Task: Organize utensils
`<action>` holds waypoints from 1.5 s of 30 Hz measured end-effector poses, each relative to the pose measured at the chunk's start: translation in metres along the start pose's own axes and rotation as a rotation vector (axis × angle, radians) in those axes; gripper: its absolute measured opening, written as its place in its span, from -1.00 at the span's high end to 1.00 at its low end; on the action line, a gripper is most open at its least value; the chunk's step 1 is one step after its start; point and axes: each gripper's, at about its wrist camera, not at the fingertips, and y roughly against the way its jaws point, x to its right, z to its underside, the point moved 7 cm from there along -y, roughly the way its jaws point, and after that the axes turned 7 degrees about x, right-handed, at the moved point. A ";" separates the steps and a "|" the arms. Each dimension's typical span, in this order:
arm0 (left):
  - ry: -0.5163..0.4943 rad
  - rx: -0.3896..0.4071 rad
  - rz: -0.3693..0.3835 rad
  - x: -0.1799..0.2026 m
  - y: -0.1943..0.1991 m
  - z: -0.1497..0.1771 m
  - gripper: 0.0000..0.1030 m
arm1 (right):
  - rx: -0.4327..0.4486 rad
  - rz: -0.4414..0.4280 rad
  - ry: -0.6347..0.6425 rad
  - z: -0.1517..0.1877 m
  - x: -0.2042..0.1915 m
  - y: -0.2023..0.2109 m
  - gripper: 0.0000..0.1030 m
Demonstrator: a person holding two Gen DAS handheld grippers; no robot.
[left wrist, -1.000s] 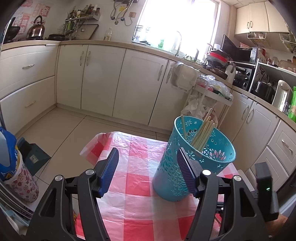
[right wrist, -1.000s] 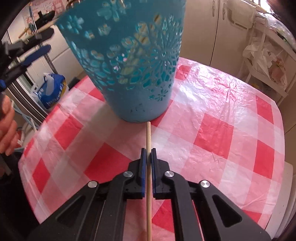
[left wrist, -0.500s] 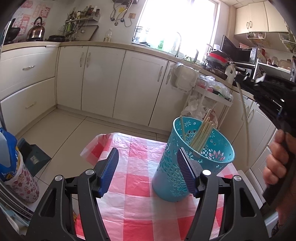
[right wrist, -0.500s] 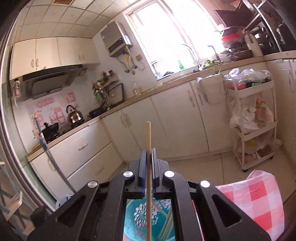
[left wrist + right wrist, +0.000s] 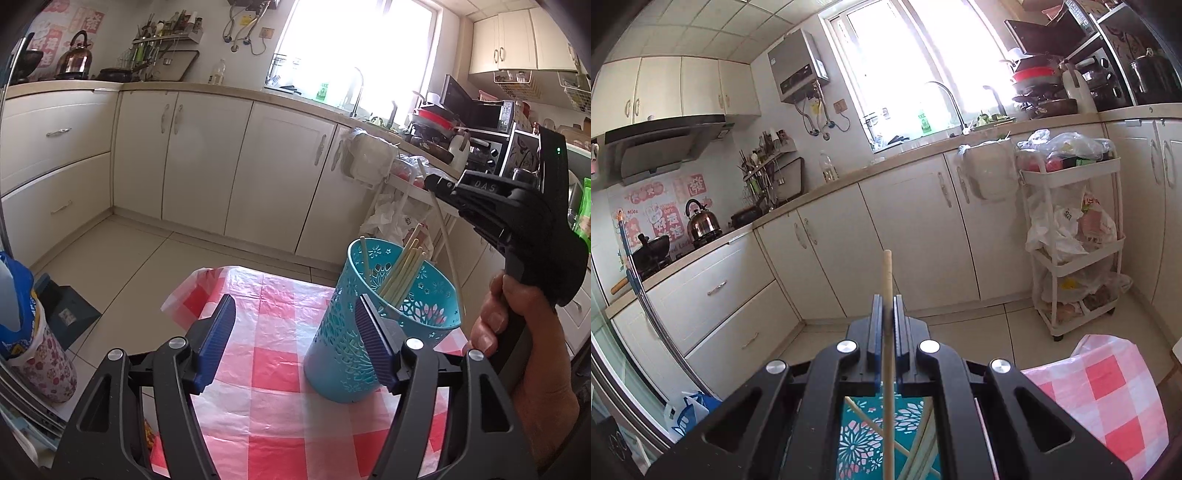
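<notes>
**A:** Start close in. What have the right tongs (image 5: 885, 306) got?

**B:** They're clamped on a single chopstick (image 5: 887, 280). In the right wrist view the blue pads press it from both sides, and the pale wooden shaft runs straight along the line of the fingers, its blunt tip poking out past them toward the cabinets, its other end passing back under the tool body.

**A:** And the left tongs (image 5: 295, 339)?

**B:** Spread wide apart, gripping nothing. They hover low over the worktop (image 5: 266, 373) with its red-and-white checked cover, and the right-hand pad sits just in front of the wall of the teal basket (image 5: 343, 354).

**A:** What's in that basket?

**B:** A bundle of pale chopsticks (image 5: 400, 273) leaning together toward the far right rim, plus one single stick (image 5: 365, 258) standing more upright against the left inner wall. It stands upright on the cover.

**A:** Where's the held chopstick relative to it?

**B:** From the left wrist view, the right tongs (image 5: 430, 181) are raised above and to the right of the basket, gripped by the person's right hand (image 5: 513, 317). The chopstick (image 5: 447, 243) hangs down steeply from them, long axis near vertical and slanting slightly right, its lower end level with the basket's far right rim. I cannot tell whether that end is inside the rim or just behind it.
</notes>
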 end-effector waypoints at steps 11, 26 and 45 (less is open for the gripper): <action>-0.006 -0.006 0.004 0.002 -0.002 0.002 -0.24 | -0.063 0.021 0.017 0.009 0.001 -0.011 0.88; -0.113 -0.066 -0.061 0.014 -0.005 0.014 -0.65 | -0.169 0.091 0.171 0.035 -0.004 0.069 -0.33; -0.223 -0.185 -0.258 0.050 0.207 0.026 -0.85 | -0.301 0.260 0.068 0.100 -0.003 0.350 -0.86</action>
